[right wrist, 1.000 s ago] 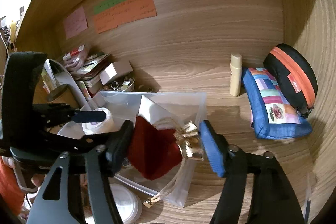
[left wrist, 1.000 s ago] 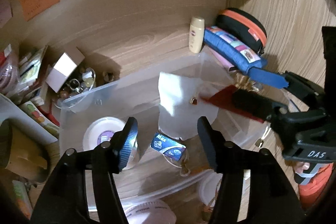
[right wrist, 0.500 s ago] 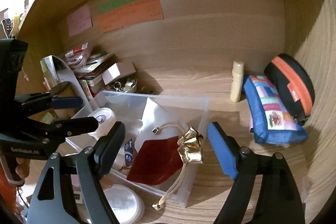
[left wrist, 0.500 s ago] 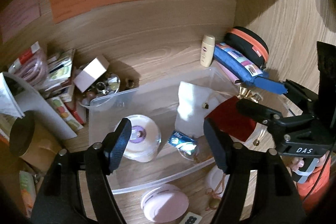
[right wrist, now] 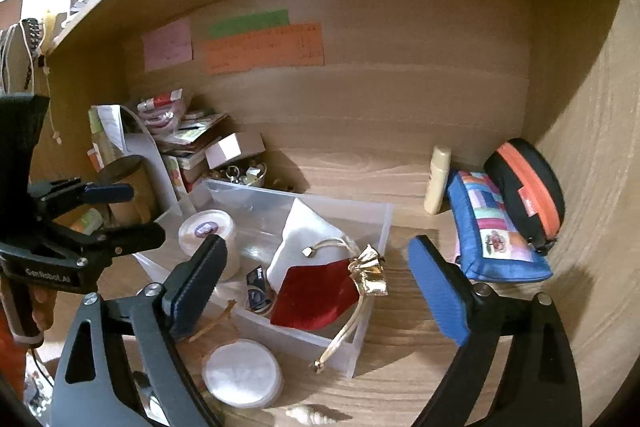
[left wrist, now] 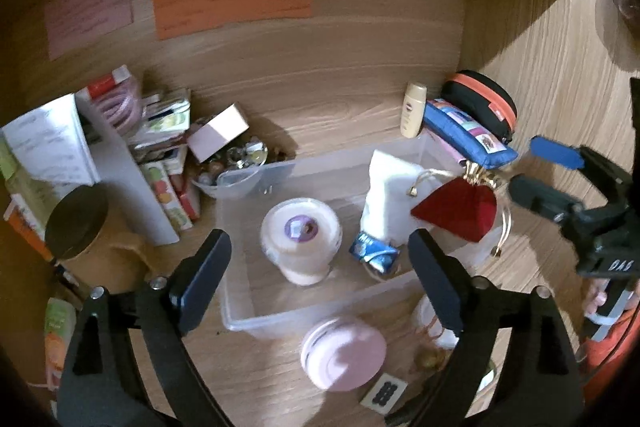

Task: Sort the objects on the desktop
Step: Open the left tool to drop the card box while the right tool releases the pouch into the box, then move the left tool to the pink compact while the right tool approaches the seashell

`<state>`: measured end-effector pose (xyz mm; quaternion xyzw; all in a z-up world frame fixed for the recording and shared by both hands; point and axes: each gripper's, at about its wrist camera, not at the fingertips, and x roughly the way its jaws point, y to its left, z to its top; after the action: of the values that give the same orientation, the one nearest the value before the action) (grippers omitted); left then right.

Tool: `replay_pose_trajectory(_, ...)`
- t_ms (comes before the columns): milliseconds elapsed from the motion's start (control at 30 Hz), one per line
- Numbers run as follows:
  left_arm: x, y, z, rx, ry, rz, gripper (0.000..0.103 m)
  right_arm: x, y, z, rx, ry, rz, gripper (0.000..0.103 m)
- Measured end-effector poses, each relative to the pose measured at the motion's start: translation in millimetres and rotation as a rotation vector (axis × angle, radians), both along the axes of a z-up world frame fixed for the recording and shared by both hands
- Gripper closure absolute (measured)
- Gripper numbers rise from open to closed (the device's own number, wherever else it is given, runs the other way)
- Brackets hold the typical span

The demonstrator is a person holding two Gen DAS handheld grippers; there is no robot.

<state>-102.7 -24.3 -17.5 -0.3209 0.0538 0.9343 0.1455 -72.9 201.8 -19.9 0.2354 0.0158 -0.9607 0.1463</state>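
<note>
Red velvet pouch [right wrist: 316, 297] draped over clear bin's [right wrist: 374, 231] right-front rim, gold neck pointing right, cords dangling outside; right hand-held gripper [right wrist: 316, 289] nearer, spread wide w/ nothing held, left hand-held gripper [left wrist: 318, 267] also spread, over bin's middle.

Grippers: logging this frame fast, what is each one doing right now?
Left gripper: open, holding nothing.
Right gripper: open, holding nothing; red pouch lies in the clear bin.
</note>
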Motion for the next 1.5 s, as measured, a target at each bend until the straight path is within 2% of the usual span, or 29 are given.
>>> replay_pose_trajectory(100,7,-7,-7,0.001,-0.009,0.008,0.011,10,-1,2,0.015,0.024,-0.015,0.005)
replay_pose_trajectory(300,15,-16,-25,0.015,-0.042,0.013,0.01,26,-2,-4,0.059,0.022,-0.045,0.005)
replay_pose_trajectory(500,20,-17,-42,0.04,-0.086,0.003,0.01,33,0,-22,0.076,-0.044,-0.058,0.005)
replay_pose_trajectory(700,22,-13,-61,0.053,-0.132,-0.017,0.01,40,2,-50,0.138,-0.121,-0.078,0.005)
replay_pose_trajectory(1067,14,-6,-87,0.067,-0.223,-0.021,0.01,44,9,-89,0.129,-0.267,-0.052,0.006)
replay_pose_trajectory(1167,12,-5,-90,0.069,-0.233,-0.007,0.01,43,5,-96,0.137,-0.283,-0.045,0.01)
replay_pose_trajectory(1300,10,-3,-93,0.071,-0.234,0.018,0.01,39,1,-101,0.152,-0.308,-0.038,0.021)
replay_pose_trajectory(1400,9,-1,-95,0.066,-0.24,0.027,0.01,35,-2,-103,0.166,-0.329,-0.031,0.023)
replay_pose_trajectory(1500,12,1,-93,0.057,-0.214,0.022,0.01,31,-6,-107,0.182,-0.354,-0.018,0.032)
